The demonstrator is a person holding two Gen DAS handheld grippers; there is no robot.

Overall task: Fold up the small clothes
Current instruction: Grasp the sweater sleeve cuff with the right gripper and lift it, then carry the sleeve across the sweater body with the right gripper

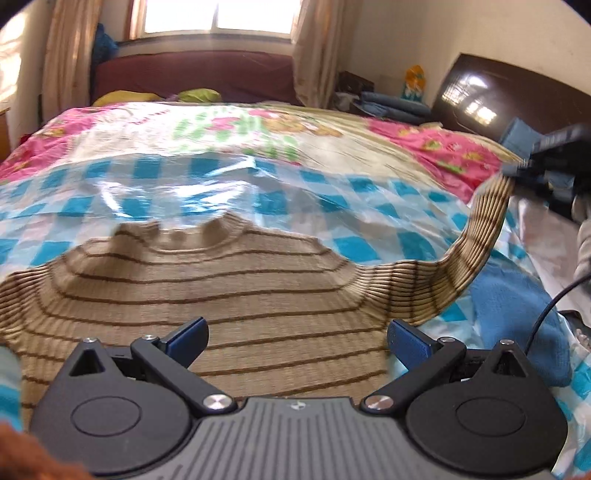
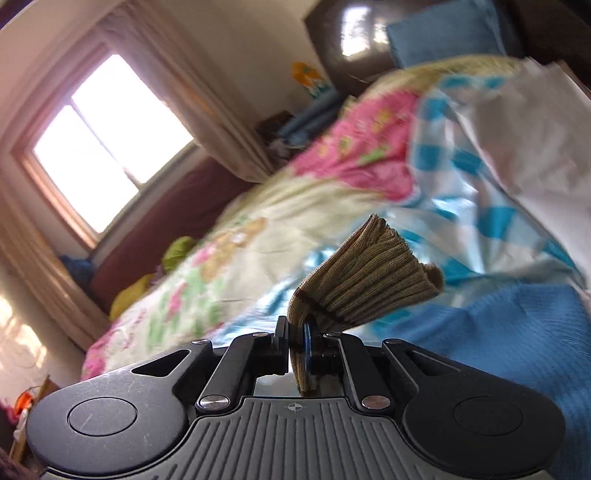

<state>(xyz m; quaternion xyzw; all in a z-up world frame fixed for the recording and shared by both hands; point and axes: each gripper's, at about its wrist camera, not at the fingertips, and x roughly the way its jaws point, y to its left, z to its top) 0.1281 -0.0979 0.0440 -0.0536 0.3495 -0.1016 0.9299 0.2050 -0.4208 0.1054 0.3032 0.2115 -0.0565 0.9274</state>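
Up close in the left wrist view, the striped sweater lies flat on the blue-checked plastic sheet that covers the bed. Beyond the sweater's collar the sheet and the flowered quilt run bare toward the window, leaving open room on that side; a blue cloth lies just right of the sweater's body. No writing can be read. The left claw hangs released above the sweater's lower body, its blue fingers spread wide with nothing between them, whether they touch the knit I cannot tell. The sweater's right sleeve rises off the sheet toward the right claw, which is blurred at the frame's right edge.

Next, in the right wrist view, the right claw is clenched on the sleeve cuff, the ribbed knit bunched and fanning out past the tips, lifted clear of the bed. Right of the cuff lies the blue cloth; a dark headboard closes off the far end. Only a small crosshair mark shows on the claw body, no readable text.
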